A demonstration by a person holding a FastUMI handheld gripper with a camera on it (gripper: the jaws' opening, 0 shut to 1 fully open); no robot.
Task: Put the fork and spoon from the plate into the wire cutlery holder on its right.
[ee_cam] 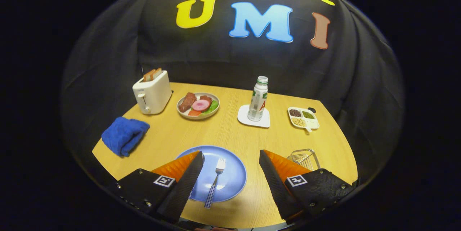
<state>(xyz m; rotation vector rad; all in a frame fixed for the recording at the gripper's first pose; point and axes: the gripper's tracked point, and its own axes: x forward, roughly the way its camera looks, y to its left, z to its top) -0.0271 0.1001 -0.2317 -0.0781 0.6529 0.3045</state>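
1. Fork (pixel 215 182): lies on the blue plate (pixel 234 180), tines away from you, checked handle over the near rim, easy to pinch.
2. Wire cutlery holder (pixel 304 158): right of the plate on the table (pixel 230 135), partly behind your right finger.
3. Gripper (pixel 230 180): spread wide, empty, touching nothing; fork between its fingers.
4. Spoon: not discernible.

Bare table (pixel 248 141) is left between the plate (pixel 230 173) and the far row of toaster (pixel 153 92), food dish (pixel 198 105), bottle (pixel 258 98) and tray (pixel 303 117), while the holder (pixel 304 158) is approached unobstructed beside the gripper (pixel 230 160), whose fingers are spread wide.
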